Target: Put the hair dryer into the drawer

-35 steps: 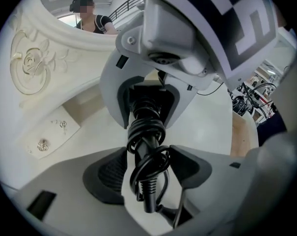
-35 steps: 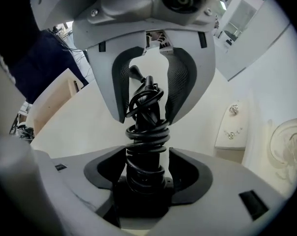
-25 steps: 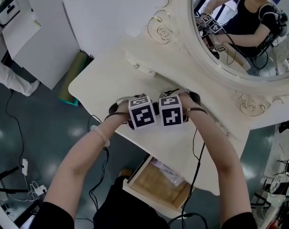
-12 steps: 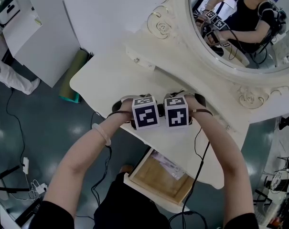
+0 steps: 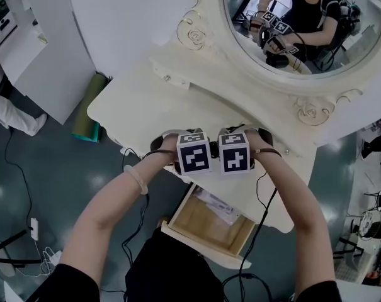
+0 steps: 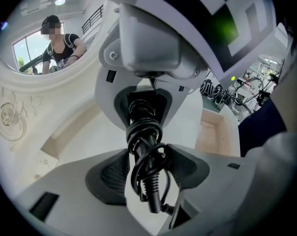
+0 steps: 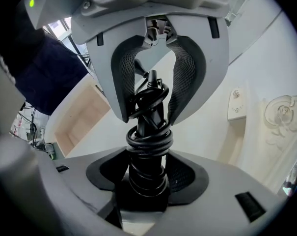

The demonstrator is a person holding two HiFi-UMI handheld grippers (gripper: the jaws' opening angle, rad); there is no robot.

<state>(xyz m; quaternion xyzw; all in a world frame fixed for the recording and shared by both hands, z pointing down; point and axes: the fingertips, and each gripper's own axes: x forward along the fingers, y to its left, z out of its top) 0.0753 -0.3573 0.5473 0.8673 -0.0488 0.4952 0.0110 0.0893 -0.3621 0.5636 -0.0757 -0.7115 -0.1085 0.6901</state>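
Note:
The hair dryer (image 7: pixel 147 146) is black, with its cord coiled round the handle (image 6: pixel 144 146). Both grippers hold it from opposite sides, just above the white dressing table (image 5: pixel 140 106). My left gripper (image 6: pixel 148 173) is shut on the cord-wrapped end. My right gripper (image 7: pixel 147 176) is shut on the thick handle. In the head view the two marker cubes sit side by side, left gripper (image 5: pixel 194 158) and right gripper (image 5: pixel 235 157), and they hide the dryer. The open wooden drawer (image 5: pixel 196 228) lies just below them, toward me.
A clear plastic packet (image 5: pixel 216 207) lies at the drawer's back. An ornate oval mirror (image 5: pixel 291 17) rises behind the table, with a small white plate (image 5: pixel 171 79) at its base. A green roll (image 5: pixel 89 109) and cables (image 5: pixel 33 222) lie on the floor at left.
Both grippers, close together with the dryer between them, have shifted toward the table's front edge and the open drawer, lifting a little. The jaws look unchanged.

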